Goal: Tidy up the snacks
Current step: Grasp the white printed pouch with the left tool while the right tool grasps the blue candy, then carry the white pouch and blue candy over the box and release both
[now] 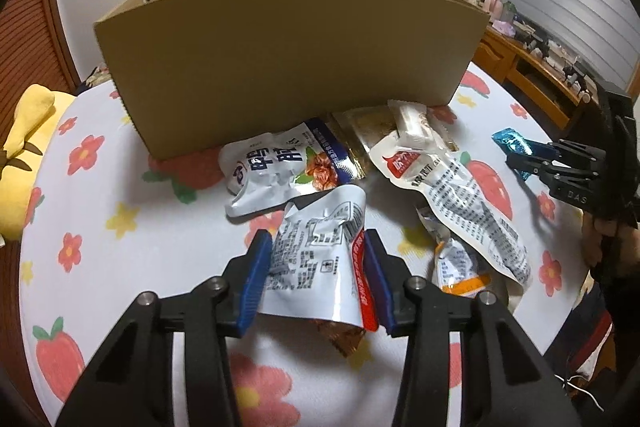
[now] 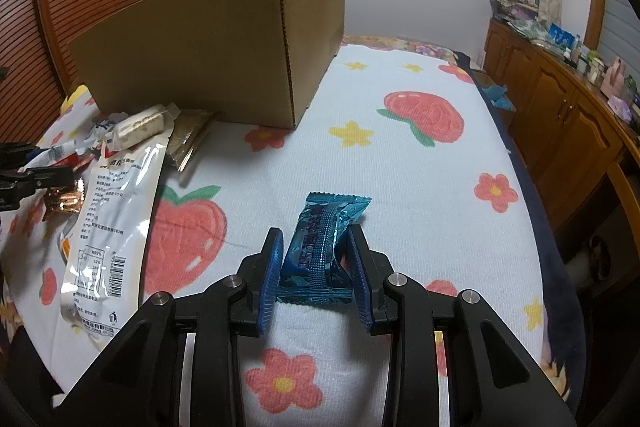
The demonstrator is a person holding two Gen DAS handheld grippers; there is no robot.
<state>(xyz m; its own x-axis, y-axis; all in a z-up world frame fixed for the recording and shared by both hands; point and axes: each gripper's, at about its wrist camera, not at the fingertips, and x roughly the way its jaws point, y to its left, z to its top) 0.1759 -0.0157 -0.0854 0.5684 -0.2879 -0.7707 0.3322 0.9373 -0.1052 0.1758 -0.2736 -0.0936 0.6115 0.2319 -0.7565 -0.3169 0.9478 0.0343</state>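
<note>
We hold one snack in each gripper. Our left gripper (image 1: 316,267) is clamped on a crinkled white foil pouch with black print and a red edge (image 1: 316,259), its blue pads pressing the pouch's two sides so it stands off the bed. Our right gripper (image 2: 316,267) pinches a small shiny blue wrapped snack bar (image 2: 320,239) across its width — a grip that looks firm enough to carry it.

The open brown cardboard box (image 1: 288,67) stands upright on the strawberry-and-flower printed bedspread (image 2: 400,167), just behind the loose pile; we judge it the place the snacks are meant to go, its open top facing up for dropping things in. Near its front wall lie a white pouch with blue lettering (image 1: 276,171), a long white pouch with fine print (image 1: 460,203), a gold packet (image 1: 368,123) and a pale wrapped bar (image 1: 412,127) resting on top, all unsorted.
</note>
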